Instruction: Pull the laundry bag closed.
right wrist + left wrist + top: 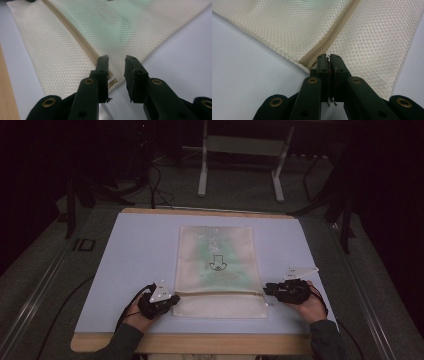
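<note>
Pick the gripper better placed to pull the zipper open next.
Right gripper: it is open at the zipper's pull end. The left gripper is shut, pinching the mesh bag's opposite edge.

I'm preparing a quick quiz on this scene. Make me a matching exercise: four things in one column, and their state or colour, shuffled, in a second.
Things:
1. left gripper
2. right gripper
3. mesh bag
4. table mat

States or colours:
A. pale blue
B. jaws apart, at the zip's end
C. cream, lying flat
D. jaws pressed together at the bag's edge

Pairs: 1-D, 2-B, 3-C, 4-A
</note>
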A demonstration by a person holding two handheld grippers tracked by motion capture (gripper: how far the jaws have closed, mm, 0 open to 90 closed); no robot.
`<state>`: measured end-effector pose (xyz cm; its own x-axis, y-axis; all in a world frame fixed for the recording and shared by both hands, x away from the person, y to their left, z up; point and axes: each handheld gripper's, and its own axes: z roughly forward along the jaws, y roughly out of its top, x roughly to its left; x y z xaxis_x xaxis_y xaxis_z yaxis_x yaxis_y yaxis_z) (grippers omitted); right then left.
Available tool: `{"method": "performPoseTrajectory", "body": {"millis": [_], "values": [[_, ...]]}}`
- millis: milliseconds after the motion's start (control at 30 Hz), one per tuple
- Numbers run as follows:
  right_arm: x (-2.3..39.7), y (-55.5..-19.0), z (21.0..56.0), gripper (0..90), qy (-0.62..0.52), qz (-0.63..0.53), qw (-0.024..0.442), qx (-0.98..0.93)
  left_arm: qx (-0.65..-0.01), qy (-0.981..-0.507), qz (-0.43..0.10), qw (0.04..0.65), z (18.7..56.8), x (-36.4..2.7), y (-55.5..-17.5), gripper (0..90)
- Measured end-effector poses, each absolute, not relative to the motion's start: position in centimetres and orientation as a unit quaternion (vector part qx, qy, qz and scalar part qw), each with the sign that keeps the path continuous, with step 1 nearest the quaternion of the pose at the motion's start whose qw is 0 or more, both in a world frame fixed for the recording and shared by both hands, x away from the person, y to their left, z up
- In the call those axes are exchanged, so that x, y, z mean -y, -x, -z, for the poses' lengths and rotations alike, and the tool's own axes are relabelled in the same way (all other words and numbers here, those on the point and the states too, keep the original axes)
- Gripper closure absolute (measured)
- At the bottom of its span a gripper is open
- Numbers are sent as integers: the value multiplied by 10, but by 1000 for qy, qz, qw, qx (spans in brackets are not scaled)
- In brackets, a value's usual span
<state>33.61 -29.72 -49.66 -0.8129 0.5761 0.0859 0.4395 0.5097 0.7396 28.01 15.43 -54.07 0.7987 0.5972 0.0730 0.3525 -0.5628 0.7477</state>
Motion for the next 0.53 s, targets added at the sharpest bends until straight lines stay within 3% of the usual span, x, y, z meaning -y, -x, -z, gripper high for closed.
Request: {"method": "performPoseTrajectory", "body": {"millis": [533], "values": [[307, -337, 499, 724, -316, -404, 99, -853, -275, -858, -179, 395, 534, -159, -277, 848]]}}
